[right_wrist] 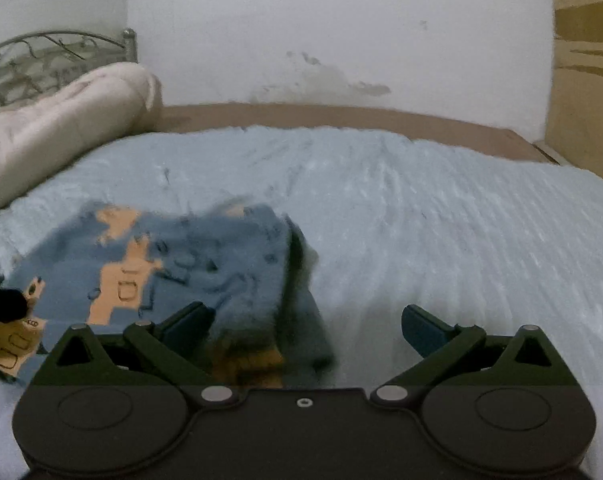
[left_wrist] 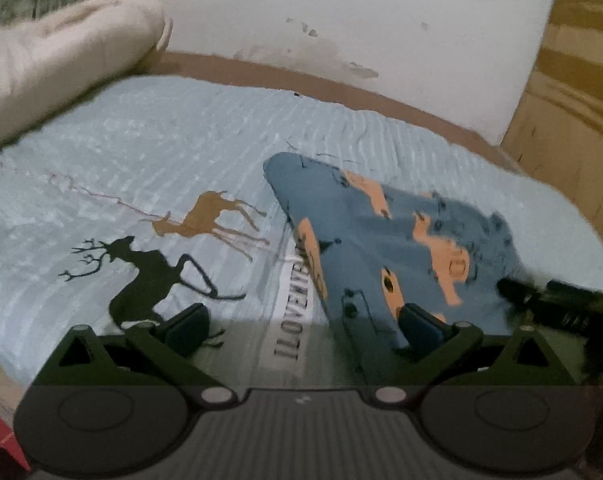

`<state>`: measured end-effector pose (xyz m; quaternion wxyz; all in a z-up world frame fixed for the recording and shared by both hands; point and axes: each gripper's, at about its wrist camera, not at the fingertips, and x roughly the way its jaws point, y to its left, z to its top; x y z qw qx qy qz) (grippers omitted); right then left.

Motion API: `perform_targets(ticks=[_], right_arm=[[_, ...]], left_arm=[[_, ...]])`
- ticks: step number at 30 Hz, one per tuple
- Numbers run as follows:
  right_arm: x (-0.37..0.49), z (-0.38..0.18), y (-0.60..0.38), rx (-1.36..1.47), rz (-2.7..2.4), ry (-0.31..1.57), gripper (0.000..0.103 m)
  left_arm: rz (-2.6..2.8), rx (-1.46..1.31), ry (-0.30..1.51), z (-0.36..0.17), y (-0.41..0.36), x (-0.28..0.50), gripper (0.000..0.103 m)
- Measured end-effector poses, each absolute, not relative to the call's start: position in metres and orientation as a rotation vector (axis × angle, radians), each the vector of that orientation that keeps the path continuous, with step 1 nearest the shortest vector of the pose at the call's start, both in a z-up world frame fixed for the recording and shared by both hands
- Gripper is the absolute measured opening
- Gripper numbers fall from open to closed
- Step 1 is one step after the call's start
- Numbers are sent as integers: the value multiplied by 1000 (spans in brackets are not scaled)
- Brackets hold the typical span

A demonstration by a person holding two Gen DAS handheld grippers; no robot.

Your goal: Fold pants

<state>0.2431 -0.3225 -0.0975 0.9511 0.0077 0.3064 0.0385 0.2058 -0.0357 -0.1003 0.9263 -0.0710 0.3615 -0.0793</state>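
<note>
The blue pants (left_wrist: 381,240) with orange patches lie bunched on the light blue bedspread (left_wrist: 161,152). My left gripper (left_wrist: 301,326) is open just above the bedspread, its right finger over the near edge of the pants and its left finger over a black deer print. In the right wrist view the pants (right_wrist: 205,256) lie at the lower left, folded into a thick pile. My right gripper (right_wrist: 305,330) is open over the right edge of that pile, with nothing pinched. The other gripper shows as a dark tip (right_wrist: 1,304) at the left edge.
A rolled cream quilt (left_wrist: 61,60) lies at the head of the bed on the left, by a metal headboard (right_wrist: 41,60). A white wall (right_wrist: 341,32) stands behind the bed, and wooden furniture (left_wrist: 573,100) to the right. The bedspread (right_wrist: 461,220) stretches to the right of the pants.
</note>
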Motion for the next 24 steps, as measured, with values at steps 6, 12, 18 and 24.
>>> perform_targets(ticks=[6, 12, 18, 24], right_arm=[[228, -103, -330, 70, 50, 634, 102], [219, -110, -330, 95, 39, 599, 102], [207, -115, -337, 145, 60, 538, 102], [191, -118, -345, 217, 88, 475, 102]], left_arm=[[-150, -166, 760, -94, -33, 197, 102], [-141, -179, 774, -88, -31, 190, 102], [-137, -192, 780, -86, -31, 184, 102], [-146, -188, 781, -86, -33, 177, 102]])
